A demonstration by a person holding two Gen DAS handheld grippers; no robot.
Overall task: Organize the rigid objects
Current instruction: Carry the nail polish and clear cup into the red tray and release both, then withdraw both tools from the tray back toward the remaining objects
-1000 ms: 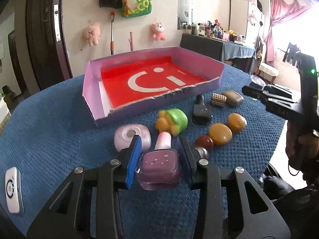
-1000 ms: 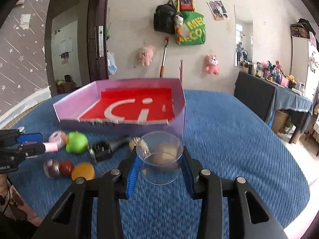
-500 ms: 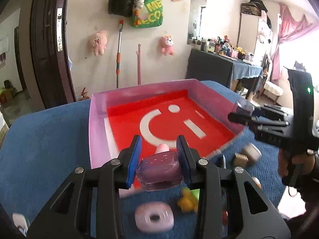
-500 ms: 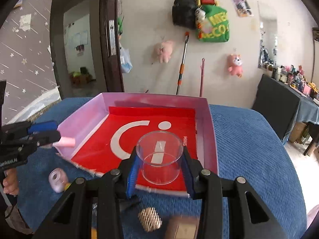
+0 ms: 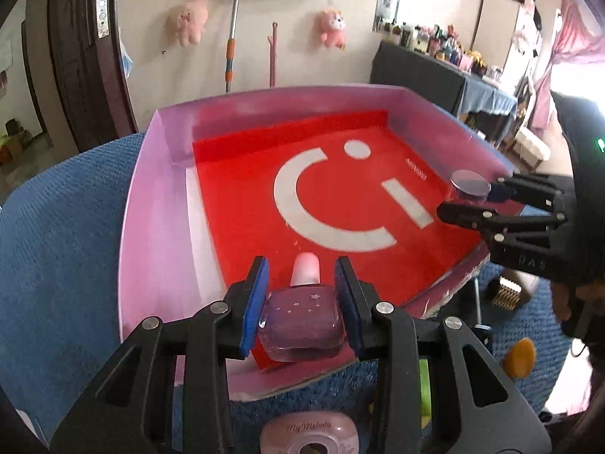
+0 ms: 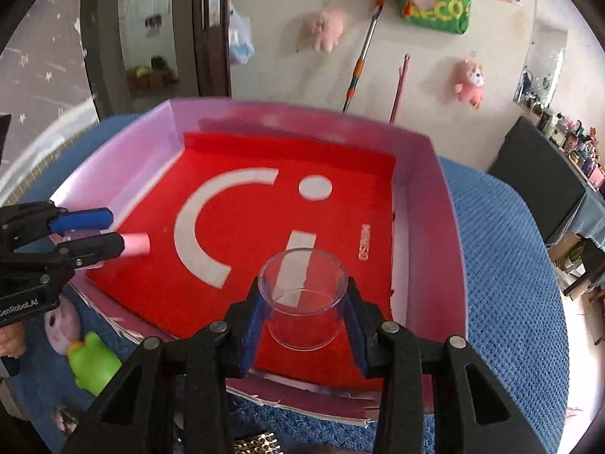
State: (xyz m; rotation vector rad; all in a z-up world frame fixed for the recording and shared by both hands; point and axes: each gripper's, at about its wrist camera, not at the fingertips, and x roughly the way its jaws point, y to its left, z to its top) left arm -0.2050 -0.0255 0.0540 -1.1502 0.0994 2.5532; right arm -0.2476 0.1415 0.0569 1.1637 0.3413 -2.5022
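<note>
- The step in hand appeared to be the carry-and-place: both grippers were over the pink-walled tray [image 5: 159, 204] with its red floor, each with one object, and neither object had been set down yet.
- The left gripper [image 5: 302, 302] was clamped on a purple nail polish bottle [image 5: 302, 325], its blue pads pressed against the bottle's two sides. The bottle lay level, pink cap pointing forward, above the near left part of the tray.
- The right gripper [image 6: 302, 314] was clamped on a clear plastic cup [image 6: 304, 295], upright with its mouth upward — it was over the near right part of the red floor. Whether its base touched the floor could not be told.
- The next move likely called for lowering each object to the tray floor, then parting the jaws gently, keeping the two well apart so neither knocked the other.
- More objects waited on the blue tablecloth [image 6: 510, 265] outside the tray — a green frog toy [image 6: 94, 363], a pale pink round case [image 5: 308, 433] and an amber stone [image 5: 521, 355] among them.
</note>
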